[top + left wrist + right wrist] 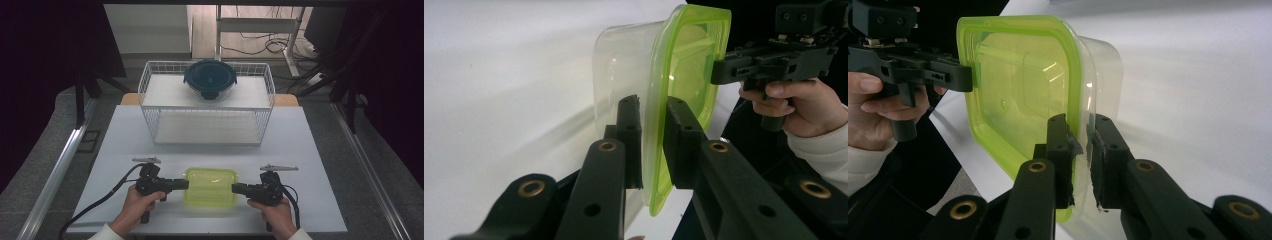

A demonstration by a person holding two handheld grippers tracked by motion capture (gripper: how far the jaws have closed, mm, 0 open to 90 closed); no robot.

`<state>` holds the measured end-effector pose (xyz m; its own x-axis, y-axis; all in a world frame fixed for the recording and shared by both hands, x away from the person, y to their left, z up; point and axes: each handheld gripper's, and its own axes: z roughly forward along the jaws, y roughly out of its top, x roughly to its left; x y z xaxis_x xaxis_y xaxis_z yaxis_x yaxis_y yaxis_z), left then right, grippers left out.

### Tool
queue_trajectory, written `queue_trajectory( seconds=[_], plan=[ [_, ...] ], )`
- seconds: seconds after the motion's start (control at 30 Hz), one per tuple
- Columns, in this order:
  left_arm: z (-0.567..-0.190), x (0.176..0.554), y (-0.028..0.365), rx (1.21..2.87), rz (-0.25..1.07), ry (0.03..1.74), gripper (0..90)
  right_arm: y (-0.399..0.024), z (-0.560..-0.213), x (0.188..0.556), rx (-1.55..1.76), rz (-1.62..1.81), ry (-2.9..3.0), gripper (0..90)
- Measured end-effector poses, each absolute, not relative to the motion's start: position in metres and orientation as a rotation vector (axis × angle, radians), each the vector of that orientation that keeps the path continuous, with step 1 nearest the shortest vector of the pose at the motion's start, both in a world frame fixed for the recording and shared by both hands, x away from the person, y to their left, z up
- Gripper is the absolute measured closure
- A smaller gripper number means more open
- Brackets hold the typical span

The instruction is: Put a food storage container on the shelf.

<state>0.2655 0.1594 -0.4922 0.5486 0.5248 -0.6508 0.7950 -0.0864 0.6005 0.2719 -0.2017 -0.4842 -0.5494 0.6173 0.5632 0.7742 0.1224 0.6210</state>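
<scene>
Two grippers clamped on a green-lidded clear container [210,186] at lower centre of the high view, left gripper [186,184] pinching its left rim, right gripper [234,188] its right rim, white table [125,145] beneath.

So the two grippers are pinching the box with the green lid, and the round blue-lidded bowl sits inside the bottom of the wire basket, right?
Not quite. The left gripper and right gripper do pinch the green-lidded box, but the high view shows the round bowl on the top shelf of the wire basket, not in the bottom.
</scene>
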Motion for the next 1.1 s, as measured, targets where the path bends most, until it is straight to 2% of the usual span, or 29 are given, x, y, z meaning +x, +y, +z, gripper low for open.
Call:
queue_trajectory(
  seconds=[1.1],
  plan=[
    [-0.457,0.275,0.165,1.769,-0.215,1.031,80.4,-0.195,-0.446,0.283,-1.311,-1.523,-2.339,79.3]
  ],
)
